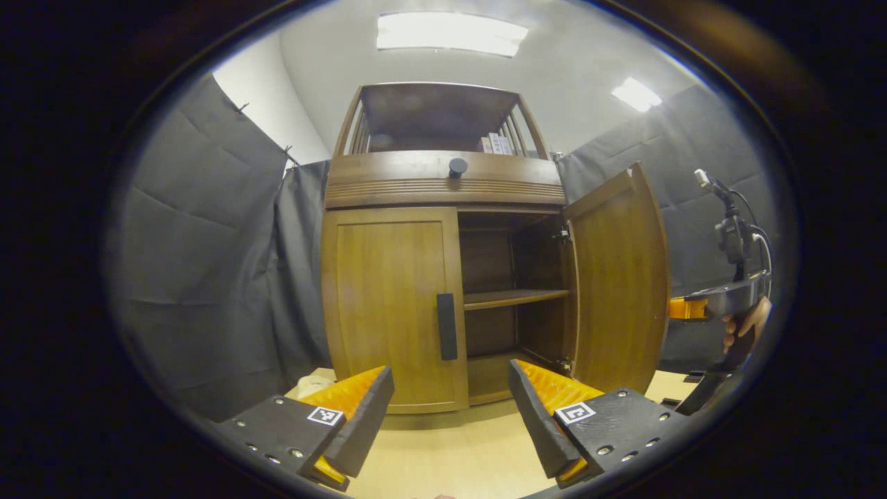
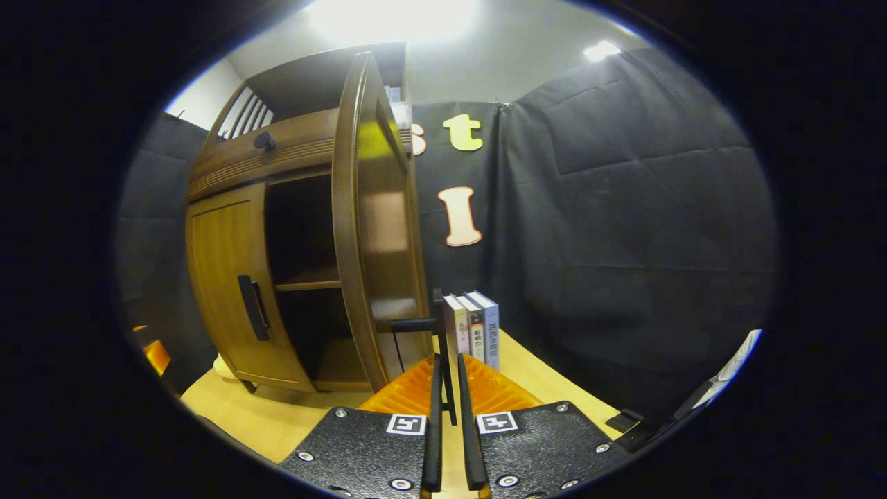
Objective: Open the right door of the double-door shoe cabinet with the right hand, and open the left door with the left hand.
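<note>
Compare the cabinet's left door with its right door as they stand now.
The left door is shut flat against the cabinet front; the right door is swung wide open, baring the shelf inside. The left door's handle is untouched, with the open left gripper in front of it; the right door's handle sits between the right gripper's nearly closed fingers. Both are brown wood with dark vertical handles.

Each hand-held gripper (image 1: 450, 409) carries black screwed plates with square, seemingly coded, white markers.
</note>
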The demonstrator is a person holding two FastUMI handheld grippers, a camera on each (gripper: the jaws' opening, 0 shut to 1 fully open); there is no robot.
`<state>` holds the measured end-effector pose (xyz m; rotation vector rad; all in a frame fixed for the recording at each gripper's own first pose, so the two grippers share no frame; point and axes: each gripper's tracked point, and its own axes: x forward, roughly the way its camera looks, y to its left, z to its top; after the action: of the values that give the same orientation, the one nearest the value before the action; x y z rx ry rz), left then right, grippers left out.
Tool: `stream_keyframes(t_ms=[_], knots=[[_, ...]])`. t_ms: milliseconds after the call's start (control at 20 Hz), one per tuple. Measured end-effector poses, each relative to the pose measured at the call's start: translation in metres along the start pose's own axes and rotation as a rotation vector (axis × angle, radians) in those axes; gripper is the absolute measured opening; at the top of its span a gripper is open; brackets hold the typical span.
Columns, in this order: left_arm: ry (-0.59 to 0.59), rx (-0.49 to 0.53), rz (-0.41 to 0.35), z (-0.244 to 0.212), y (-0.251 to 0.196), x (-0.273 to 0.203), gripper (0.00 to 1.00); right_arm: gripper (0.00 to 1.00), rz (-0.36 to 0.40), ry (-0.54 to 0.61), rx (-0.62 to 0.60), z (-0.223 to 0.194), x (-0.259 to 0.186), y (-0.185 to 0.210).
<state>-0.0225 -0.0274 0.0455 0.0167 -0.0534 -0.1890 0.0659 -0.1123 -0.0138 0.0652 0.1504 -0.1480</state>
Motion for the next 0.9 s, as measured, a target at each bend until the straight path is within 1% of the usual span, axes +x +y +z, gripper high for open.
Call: stream_keyframes(t_ms=[50,100,150,200,250,350,500,550,600,750,900], knots=[[-0.001,0.000,-0.008,0.000,-0.001,0.001,1.00,0.13,-0.017,-0.001,0.003,0.000,-0.002,-0.008],[-0.004,-0.001,-0.015,0.000,-0.002,0.003,0.95,0.13,-0.036,-0.004,0.002,0.002,-0.003,-0.016],[-0.007,-0.001,-0.021,0.000,-0.002,0.003,0.95,0.13,-0.058,-0.008,-0.002,0.003,-0.006,-0.027],[-0.010,-0.002,-0.026,0.001,-0.002,0.003,0.95,0.05,-0.080,-0.015,-0.002,0.005,-0.011,-0.037],[-0.012,-0.003,-0.033,0.002,-0.002,0.003,0.95,0.13,-0.101,-0.022,0.002,0.007,-0.014,-0.046],[-0.019,0.001,-0.045,0.002,-0.003,0.003,0.94,0.14,-0.102,-0.027,0.021,0.009,-0.019,-0.053],[-0.036,0.010,-0.048,0.005,-0.003,0.006,0.95,0.15,-0.123,-0.032,-0.004,0.009,-0.028,-0.064],[-0.043,0.014,-0.046,0.005,-0.003,0.005,0.95,0.17,-0.122,-0.041,-0.009,0.011,-0.033,-0.064],[-0.049,0.016,-0.045,0.005,-0.003,0.006,1.00,0.18,-0.121,-0.052,-0.015,0.012,-0.040,-0.065],[-0.055,0.013,-0.031,0.006,-0.001,0.004,1.00,0.55,-0.111,-0.083,-0.034,0.017,-0.058,-0.065],[-0.057,-0.018,-0.014,0.006,0.000,0.006,1.00,0.92,-0.095,-0.091,-0.047,0.015,-0.074,-0.059]])
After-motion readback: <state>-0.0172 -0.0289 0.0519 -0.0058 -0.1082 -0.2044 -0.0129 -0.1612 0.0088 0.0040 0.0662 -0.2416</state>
